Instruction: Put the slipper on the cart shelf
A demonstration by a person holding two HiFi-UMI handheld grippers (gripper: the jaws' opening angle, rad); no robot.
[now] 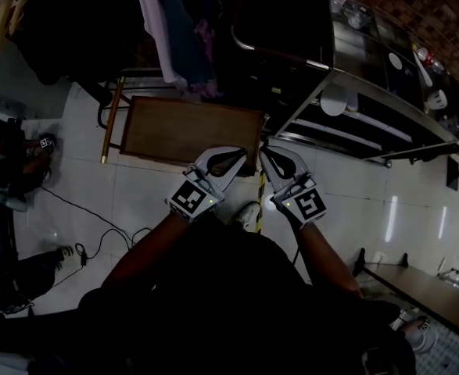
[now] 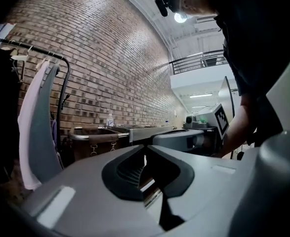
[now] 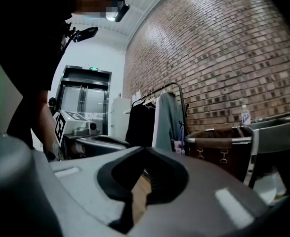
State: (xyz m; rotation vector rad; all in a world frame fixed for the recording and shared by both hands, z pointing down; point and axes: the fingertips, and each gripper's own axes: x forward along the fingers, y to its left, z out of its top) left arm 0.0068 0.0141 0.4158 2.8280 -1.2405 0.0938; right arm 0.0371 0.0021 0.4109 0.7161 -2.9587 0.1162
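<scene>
Both grippers are held side by side in front of my chest, above the near edge of a low brown wooden table [image 1: 190, 131]. My left gripper [image 1: 243, 159] is shut with its tips together and nothing between them; its own view shows the tips meeting [image 2: 145, 149]. My right gripper [image 1: 265, 153] is likewise shut and empty, with its tips closed [image 3: 145, 153]. A pale shoe-like thing [image 1: 249, 214] lies on the floor below the grippers; I cannot tell whether it is the slipper. The steel cart [image 1: 370, 112] with its shelves stands at the upper right.
A clothes rack with hanging garments [image 1: 174, 30] stands behind the table. A brown hamper [image 3: 219, 142] is beside the cart. Another person sits at the left [image 1: 10, 170], with cables on the white tiled floor [image 1: 96, 225]. A bench [image 1: 424, 283] is at the lower right.
</scene>
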